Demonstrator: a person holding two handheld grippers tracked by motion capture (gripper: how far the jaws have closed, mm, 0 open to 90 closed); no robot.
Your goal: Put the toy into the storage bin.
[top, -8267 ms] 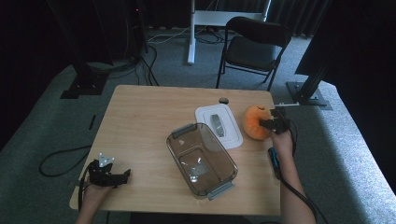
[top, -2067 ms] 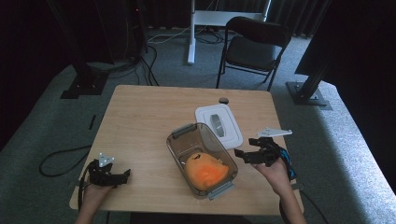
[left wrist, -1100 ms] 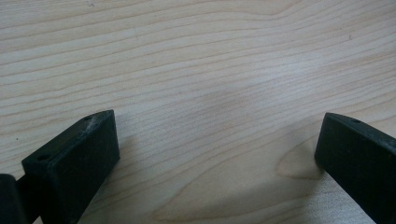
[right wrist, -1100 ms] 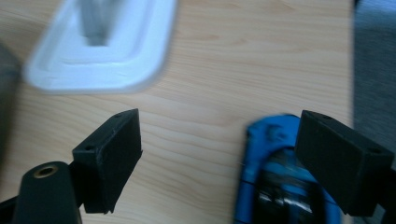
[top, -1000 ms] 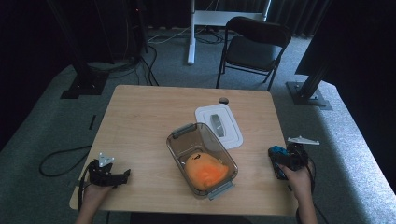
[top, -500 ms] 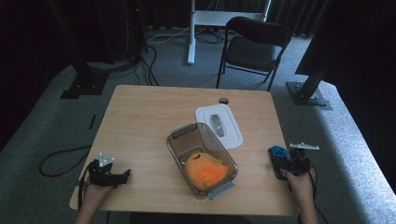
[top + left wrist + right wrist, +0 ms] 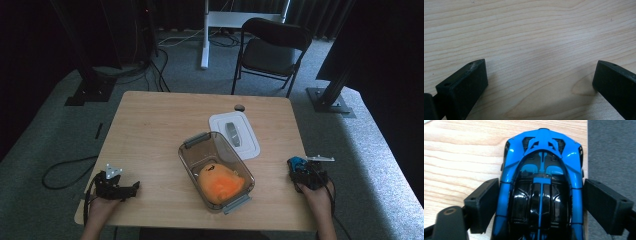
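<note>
A glossy blue and black toy car (image 7: 541, 192), low and wedge-shaped, sat at the right edge of the pale wood-grain table (image 7: 150, 130), between the jaws of the right gripper (image 7: 541, 205). The left jaw looked to touch the car's flank; whether the other pressed it, I cannot tell. The left gripper (image 7: 539, 82) rested wide apart and empty near the front left corner.
</note>
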